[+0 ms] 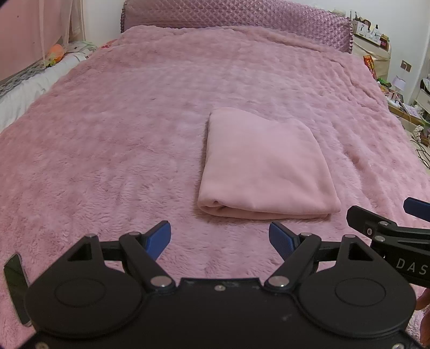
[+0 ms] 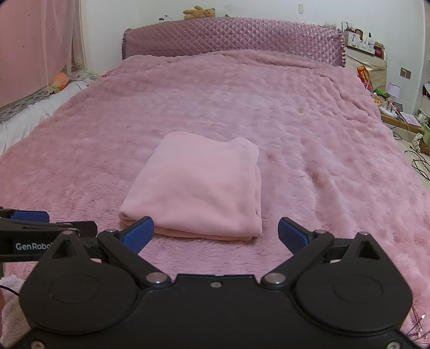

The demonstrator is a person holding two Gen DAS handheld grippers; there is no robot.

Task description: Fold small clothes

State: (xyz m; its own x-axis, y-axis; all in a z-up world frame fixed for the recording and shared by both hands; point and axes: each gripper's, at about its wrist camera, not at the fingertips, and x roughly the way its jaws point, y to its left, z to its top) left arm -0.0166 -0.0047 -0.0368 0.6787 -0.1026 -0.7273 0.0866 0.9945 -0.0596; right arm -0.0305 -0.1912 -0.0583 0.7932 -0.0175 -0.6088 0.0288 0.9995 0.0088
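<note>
A light pink garment lies folded into a neat rectangle on the fluffy pink bed cover; it also shows in the right wrist view. My left gripper is open and empty, just in front and left of the garment. My right gripper is open and empty, close to the garment's near edge without touching it. Each gripper shows at the edge of the other's view: the right one, the left one.
A quilted purple headboard stands at the far end, with a teddy bear on top. A white ledge with an orange toy runs along the left. A cluttered nightstand and floor with cables lie to the right.
</note>
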